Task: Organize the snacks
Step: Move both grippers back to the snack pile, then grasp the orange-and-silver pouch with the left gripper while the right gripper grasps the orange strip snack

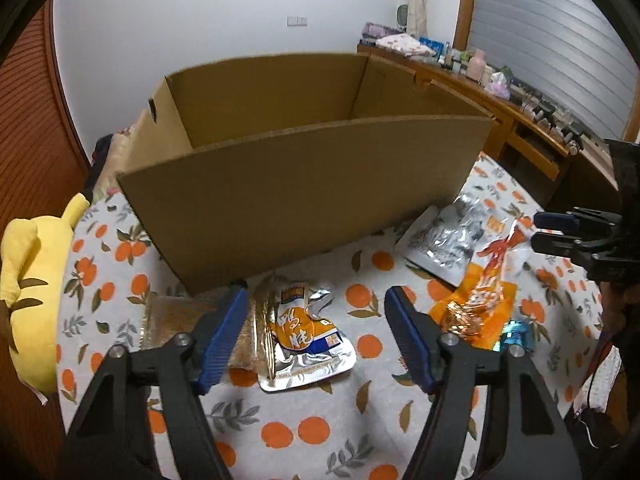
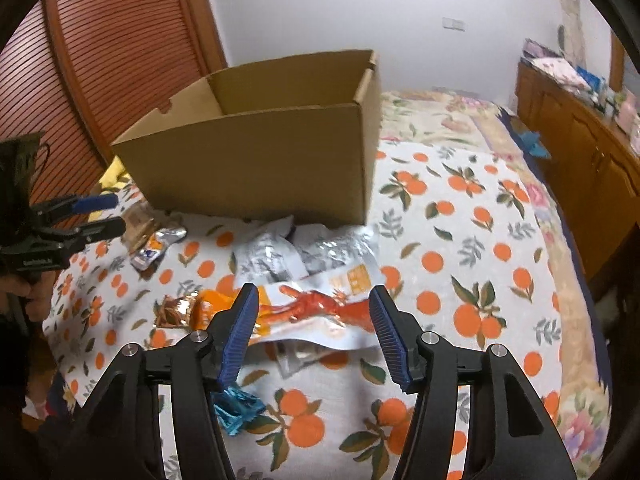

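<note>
An open cardboard box stands on the orange-print cloth. In front of it my left gripper is open, its blue pads on either side of a silver-and-orange pouch that lies flat, not pressing it. A clear packet of brown snack lies under the left pad. My right gripper is also open, low over a white-and-orange pack with a red picture. A grey-silver pouch lies by the box. Each gripper shows at the edge of the other's view, the right gripper and the left gripper.
A blue foil sweet and a copper foil wrapper lie near the right gripper. A yellow plush toy sits at the left edge of the bed. A cluttered wooden dresser runs along the right, a louvred door on the left.
</note>
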A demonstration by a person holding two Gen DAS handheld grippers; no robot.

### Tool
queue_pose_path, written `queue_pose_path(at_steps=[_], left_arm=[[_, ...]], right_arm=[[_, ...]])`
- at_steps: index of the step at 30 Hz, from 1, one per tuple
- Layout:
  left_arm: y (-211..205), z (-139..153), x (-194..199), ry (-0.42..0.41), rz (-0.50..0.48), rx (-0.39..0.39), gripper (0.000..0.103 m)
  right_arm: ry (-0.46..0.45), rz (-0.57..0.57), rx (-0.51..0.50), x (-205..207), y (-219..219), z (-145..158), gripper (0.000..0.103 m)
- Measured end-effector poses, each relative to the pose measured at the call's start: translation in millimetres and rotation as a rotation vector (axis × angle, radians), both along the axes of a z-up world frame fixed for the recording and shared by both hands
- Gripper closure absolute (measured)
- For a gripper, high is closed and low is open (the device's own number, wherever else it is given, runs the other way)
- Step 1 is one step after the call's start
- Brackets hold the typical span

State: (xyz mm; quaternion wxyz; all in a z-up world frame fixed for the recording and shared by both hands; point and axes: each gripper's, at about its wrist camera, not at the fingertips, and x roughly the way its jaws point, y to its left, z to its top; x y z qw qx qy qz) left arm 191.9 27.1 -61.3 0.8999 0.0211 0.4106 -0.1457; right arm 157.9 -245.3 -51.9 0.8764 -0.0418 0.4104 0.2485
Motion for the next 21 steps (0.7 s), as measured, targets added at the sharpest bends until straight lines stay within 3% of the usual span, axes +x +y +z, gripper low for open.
queue_pose_path(at_steps=[2, 10, 13, 21], left_arm=[[-1, -7, 7, 0.018, 0.008, 0.007, 0.055], [-1, -22, 12, 0.057, -0.014, 0.011, 0.064], [-1, -23, 11, 0.069, -0.027, 0.011, 0.063], [10, -41, 15, 0.137, 0.02, 0.049, 0.042]], right_arm=[[0.01, -0.018, -0.005, 2, -4, -6, 0.042], [0.029, -0.047, -0.006, 4, -13, -16, 0.041], [0.036, -0.048, -0.001, 5, -15, -19, 0.041], [0.045, -0.042, 0.003, 5, -13, -24, 0.04]])
